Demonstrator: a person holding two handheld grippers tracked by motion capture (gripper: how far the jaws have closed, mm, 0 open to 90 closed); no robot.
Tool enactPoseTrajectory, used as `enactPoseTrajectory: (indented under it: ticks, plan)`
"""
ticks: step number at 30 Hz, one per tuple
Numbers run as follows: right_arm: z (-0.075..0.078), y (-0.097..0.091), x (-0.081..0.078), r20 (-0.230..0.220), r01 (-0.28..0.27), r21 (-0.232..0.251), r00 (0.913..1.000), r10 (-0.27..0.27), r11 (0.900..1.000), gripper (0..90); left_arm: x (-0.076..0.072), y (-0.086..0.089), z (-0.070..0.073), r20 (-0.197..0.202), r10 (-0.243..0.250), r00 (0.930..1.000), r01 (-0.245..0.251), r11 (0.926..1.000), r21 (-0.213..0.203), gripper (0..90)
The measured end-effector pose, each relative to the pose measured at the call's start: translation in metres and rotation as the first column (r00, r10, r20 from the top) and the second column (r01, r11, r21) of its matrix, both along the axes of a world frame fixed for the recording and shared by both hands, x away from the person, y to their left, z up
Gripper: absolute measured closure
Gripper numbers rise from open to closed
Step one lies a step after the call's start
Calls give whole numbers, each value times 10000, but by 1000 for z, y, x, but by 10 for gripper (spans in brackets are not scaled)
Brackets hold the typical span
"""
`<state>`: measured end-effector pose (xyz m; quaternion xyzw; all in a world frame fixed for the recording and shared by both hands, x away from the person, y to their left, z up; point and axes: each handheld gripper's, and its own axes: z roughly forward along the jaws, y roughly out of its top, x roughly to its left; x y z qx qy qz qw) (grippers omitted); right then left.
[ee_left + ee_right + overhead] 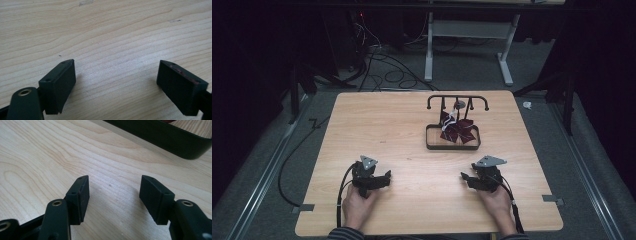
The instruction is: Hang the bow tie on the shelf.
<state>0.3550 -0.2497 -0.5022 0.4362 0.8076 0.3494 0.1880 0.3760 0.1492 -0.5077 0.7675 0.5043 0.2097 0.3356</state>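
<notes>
- Wooden table (412, 125) bears a black tray (453, 146) holding a dark-red bow (457, 131) — perhaps ribbon.
- Left gripper (385, 176): released, well left of tray.
- Right gripper (465, 176): released, near tray, empty.

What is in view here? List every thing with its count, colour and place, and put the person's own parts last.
table: one, light wood, centre of the high view.
stand with tray: one, black metal, far right-of-centre on the table; a hook rail rises behind the tray.
bow: one, dark red with white ribbon, in the tray under the rail.
cables: several, black, on the grey floor beyond the table.
table frame: one, white, on the floor farther back.
left tongs: one, black, near left of the table, open, nothing between them.
right tongs: one, black, near right, open, nothing between them.
hands: two, at the near edge.
</notes>
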Motion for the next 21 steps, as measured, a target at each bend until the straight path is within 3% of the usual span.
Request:
enactPoseTrajectory:
  ticks: [21]
  plan:
    - [0,2,-1,21,220,-128,9998,-219,9997,392,0,0,0,1,-7,10000,7,10000,-4,160]
